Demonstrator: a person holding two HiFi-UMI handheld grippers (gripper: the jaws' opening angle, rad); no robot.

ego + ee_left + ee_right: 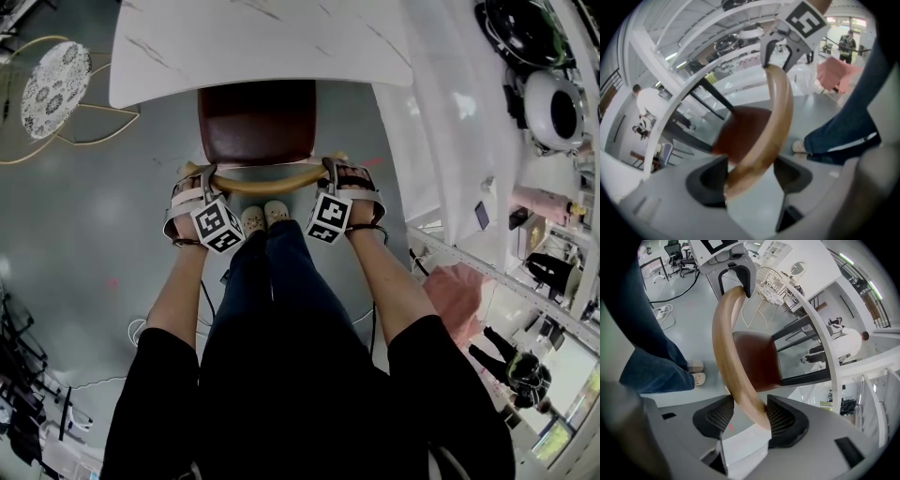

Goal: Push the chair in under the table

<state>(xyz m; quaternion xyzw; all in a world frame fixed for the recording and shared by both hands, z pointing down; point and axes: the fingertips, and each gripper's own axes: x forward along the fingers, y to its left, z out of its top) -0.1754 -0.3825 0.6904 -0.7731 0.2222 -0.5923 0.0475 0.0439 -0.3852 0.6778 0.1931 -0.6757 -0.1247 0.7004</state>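
A chair with a dark red seat (258, 122) stands at the white marble table (253, 42), the far part of its seat hidden under the tabletop edge. Its curved wooden backrest (267, 181) faces me. My left gripper (202, 183) is shut on the backrest's left end and my right gripper (333, 178) on its right end. In the left gripper view the wooden rail (780, 108) runs between the jaws of the left gripper (750, 180) up to the other gripper. The right gripper view shows the rail (724, 333) pinched in the right gripper (750, 416).
My shoes (264, 217) stand close behind the chair. A round patterned side table on a gold wire frame (54, 77) sits at the left. White shelving (487, 187) runs along the right. Cables (141, 328) lie on the grey floor behind me.
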